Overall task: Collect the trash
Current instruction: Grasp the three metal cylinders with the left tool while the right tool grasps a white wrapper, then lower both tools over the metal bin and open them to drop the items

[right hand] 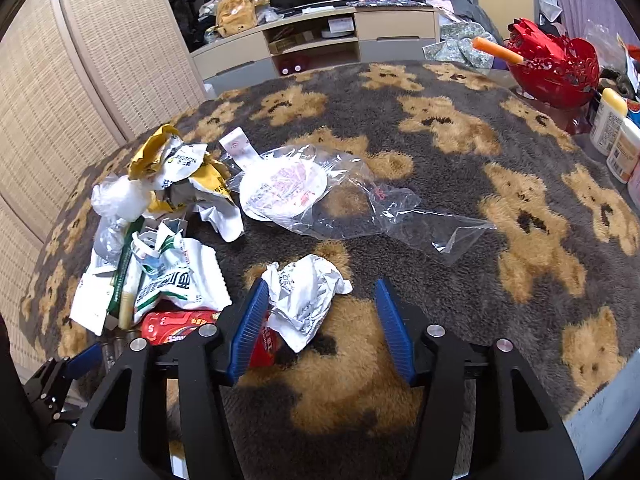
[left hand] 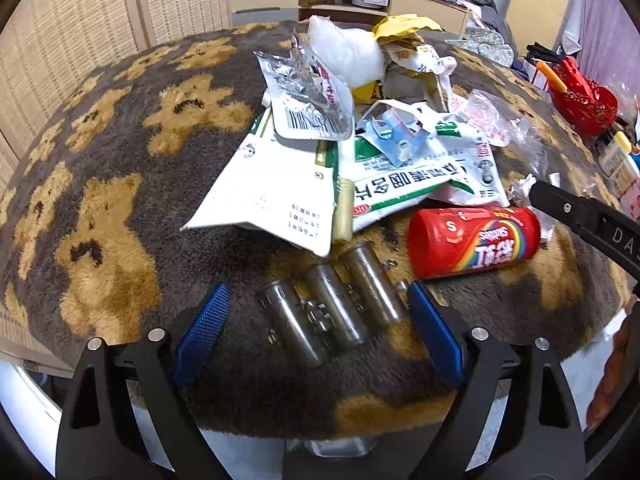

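Landmark: red can (left hand: 474, 240), lying on its side on the worktop's bear-print cover (left hand: 120, 184); every place here is called from it

Left hand-held gripper (left hand: 318, 312): jaws spread wide, blue pads clear on both sides; nothing pinched; it hangs over the cover just left of the can, on the near side

Tubes (left hand: 332, 312): three clear plastic tubes joined in a row, lying slantwise between the left pads; the right-most tube sits close to the right pad, and I cannot tell if they touch

Right hand-held gripper (right hand: 320, 308): jaws partly spread, not pressed on anything; its left finger stands in front of the can's far-right end

Paper wad (right hand: 304, 300): crumpled white printed paper just right of the can, between the right pads and nearer the left one; contact there I cannot tell

Trash pile (left hand: 360, 120): behind the can, piled up; white-and-green pouches (left hand: 404, 184), a foil pack with a barcode (left hand: 308, 96), white plastic and yellow paper at the very back

Cream tube (left hand: 344, 212): left of the can, poking out from under the pouches

Clear bag (right hand: 340, 200): behind and right of the can, flat on the cover, a round printed lid inside it

Red basket (right hand: 556, 68): well apart from the can, far right edge of the worktop, an orange stick leaning out of it

Bottles (right hand: 616, 136): near the basket, upright at the right edge
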The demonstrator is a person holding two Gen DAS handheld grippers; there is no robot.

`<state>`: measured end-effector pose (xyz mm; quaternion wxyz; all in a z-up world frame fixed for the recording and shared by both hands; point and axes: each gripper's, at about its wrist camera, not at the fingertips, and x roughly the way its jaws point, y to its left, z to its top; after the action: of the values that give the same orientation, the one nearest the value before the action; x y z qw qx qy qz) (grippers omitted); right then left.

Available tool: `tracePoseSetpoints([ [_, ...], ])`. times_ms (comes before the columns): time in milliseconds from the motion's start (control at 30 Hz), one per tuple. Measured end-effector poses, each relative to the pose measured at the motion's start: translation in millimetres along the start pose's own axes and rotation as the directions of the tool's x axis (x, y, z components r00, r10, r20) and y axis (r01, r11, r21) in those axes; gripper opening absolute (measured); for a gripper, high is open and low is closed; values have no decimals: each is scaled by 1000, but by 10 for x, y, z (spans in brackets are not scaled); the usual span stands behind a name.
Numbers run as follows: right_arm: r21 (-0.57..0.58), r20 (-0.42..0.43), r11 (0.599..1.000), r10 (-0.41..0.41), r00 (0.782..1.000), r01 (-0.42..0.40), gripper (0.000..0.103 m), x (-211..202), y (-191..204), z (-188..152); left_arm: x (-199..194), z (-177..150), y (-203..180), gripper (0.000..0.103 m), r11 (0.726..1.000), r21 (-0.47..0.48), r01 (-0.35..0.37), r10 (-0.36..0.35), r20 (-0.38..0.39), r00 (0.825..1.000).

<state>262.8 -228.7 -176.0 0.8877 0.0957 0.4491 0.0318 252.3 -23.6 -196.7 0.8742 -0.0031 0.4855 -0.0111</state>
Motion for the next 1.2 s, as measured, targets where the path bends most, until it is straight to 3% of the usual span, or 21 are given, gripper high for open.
tracePoseSetpoints([
  [133,10,-19,1000,20,1000,-20,39,108,-1,-10,18,23,-14,78,1000,22,-15,15,17,1000],
  [200,5,-1,1000,16,1000,-16,32,91,15,-4,4,29,-1,66,1000,25,-15,14,25,1000],
  [233,-2,6,1000,15,1000,-15,22,74,18,0,-11,28,16,66,1000,22,-14,13,28,1000],
  [333,-10,22,1000,18,1000,-18,16,0,22,8,-34,3,50,66,1000,19,-2,2,25,1000],
  [733,-40,59,999,8,998,-6,14,-505,59,-167,-299,-379,175,65,1000,9,17,-17,8,1000],
  [1200,-117,7,991,61,998,-60,14,-1093,242,-1035,-915,-1150,257,66,996,-25,80,-80,20,997],
])
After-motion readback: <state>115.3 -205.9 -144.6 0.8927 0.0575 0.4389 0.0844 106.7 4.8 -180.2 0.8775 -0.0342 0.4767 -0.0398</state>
